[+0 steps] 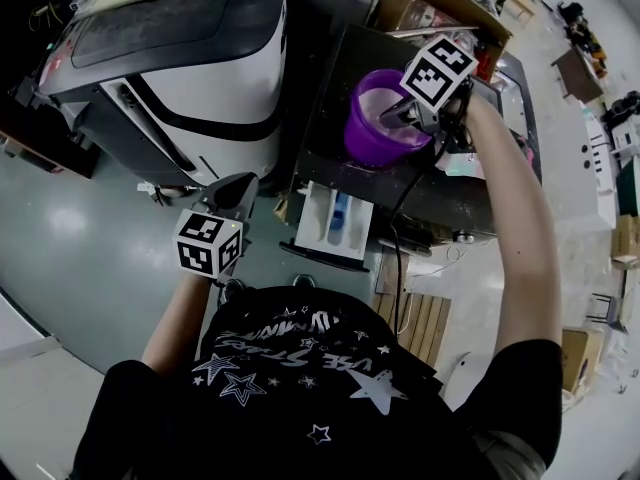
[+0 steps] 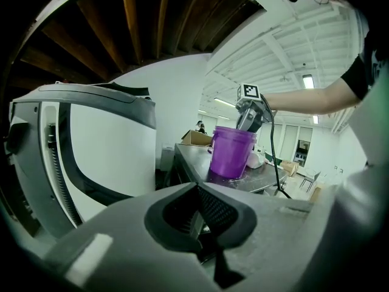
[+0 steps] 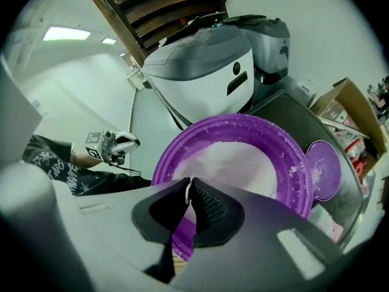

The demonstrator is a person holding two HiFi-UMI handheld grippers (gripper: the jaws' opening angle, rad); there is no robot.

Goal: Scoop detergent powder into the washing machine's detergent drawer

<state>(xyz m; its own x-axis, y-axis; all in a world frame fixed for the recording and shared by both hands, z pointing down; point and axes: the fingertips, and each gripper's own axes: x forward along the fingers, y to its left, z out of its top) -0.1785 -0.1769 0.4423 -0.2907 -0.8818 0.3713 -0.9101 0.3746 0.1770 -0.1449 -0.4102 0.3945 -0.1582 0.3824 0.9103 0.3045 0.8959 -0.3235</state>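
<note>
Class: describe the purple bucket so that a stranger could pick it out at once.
Right of the big white machine is a dark metal top. The bucket stands on it, open, holding white powder, the right gripper above it. It is the only purple tub; its flat lid lies beside it.

You wear a black T-shirt [image 1: 300, 408] with short sleeves. White and grey stars [image 1: 372, 388] and big white letters [image 1: 290, 340] run across it. Out past the shirt's left sleeve [image 1: 125, 393], your left gripper [image 1: 240, 186] is grey with dark pads. It has a white cube [image 1: 208, 244] with black square marks. Out past the shirt's right sleeve [image 1: 525, 373], your right gripper [image 1: 395, 120] has a matching cube [image 1: 438, 70]. A thin black cable [image 1: 397, 230] hangs from it.
</note>
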